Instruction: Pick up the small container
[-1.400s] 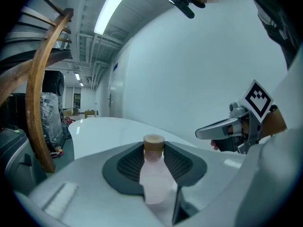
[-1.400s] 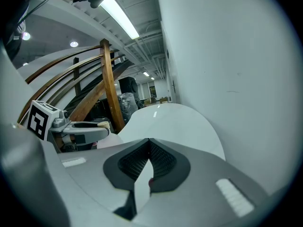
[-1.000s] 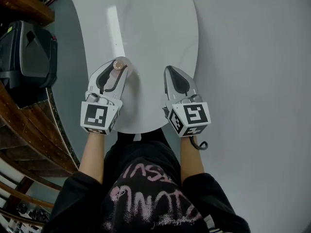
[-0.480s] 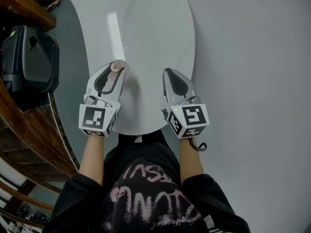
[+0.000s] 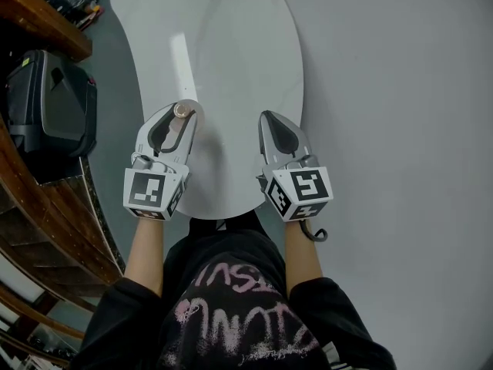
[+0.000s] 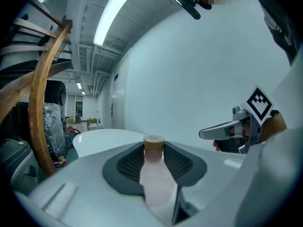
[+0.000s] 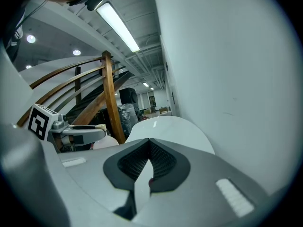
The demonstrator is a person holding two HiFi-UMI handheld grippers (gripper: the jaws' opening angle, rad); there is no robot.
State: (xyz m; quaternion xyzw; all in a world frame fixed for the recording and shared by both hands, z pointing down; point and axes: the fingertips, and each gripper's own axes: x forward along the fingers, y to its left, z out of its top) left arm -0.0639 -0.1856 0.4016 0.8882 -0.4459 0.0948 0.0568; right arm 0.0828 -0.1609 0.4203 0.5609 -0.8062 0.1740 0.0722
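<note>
My left tongs clamp the small container, a pale translucent bottle with a tan cap, over the near left part of the white bench. My right tongs are closed on nothing. Since a second ago the grip is unchanged, and both tongs have barely shifted.

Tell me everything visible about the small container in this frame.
The small container is a tiny bottle, translucent pale pink, plastic-looking, with a round tan cap. It stands upright, clamped between the dark ribbed pads of the left tongs, over the near part of the white table. Whether its base touches the table cannot be told.
</note>
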